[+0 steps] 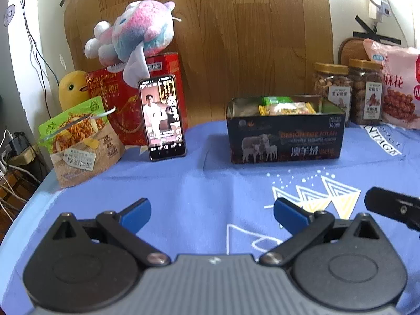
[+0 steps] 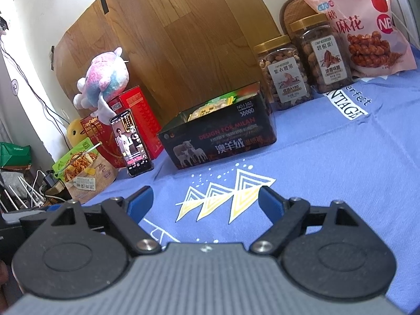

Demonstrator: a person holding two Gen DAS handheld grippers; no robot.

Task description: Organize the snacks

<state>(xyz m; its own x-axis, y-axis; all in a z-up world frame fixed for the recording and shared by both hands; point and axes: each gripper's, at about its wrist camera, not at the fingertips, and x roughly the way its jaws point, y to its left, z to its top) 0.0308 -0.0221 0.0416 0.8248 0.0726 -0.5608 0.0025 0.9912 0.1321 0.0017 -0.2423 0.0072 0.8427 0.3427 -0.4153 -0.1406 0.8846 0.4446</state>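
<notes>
**Snack tin on the blue cloth, both tongs apart and empty**

The dark tin [image 1: 284, 137] with sheep on its front stands open-topped in the middle of the tabletop, and wrapped snacks [image 1: 286, 108] lie inside it, yellow and green packets showing above the rim. To its right stand two nut jars [image 1: 332, 89] with gold lids, side by side, and beside them a pink bag [image 1: 396, 84] of twisted pastries leans at the back. To the tin's left a phone [image 1: 163, 116] stands upright with its screen lit, propped against a red box [image 1: 168, 68] that carries a pink-and-blue plush toy [image 1: 136, 34]. A green-topped snack pouch [image 1: 78, 139] stands near the left edge, a yellow plush [image 1: 72, 88] behind it.

A blue printed cloth [image 1: 199, 183] covers the tabletop; a wood-grain panel [image 1: 249, 39] is taped to the pale wall behind.

The left tongs [image 1: 212, 214] hover low over the cloth, spread wide, holding nothing. The right tongs [image 2: 206, 200] do likewise above the triangle print [image 2: 225, 197], tilted, aimed toward the tin [image 2: 218, 141].
</notes>
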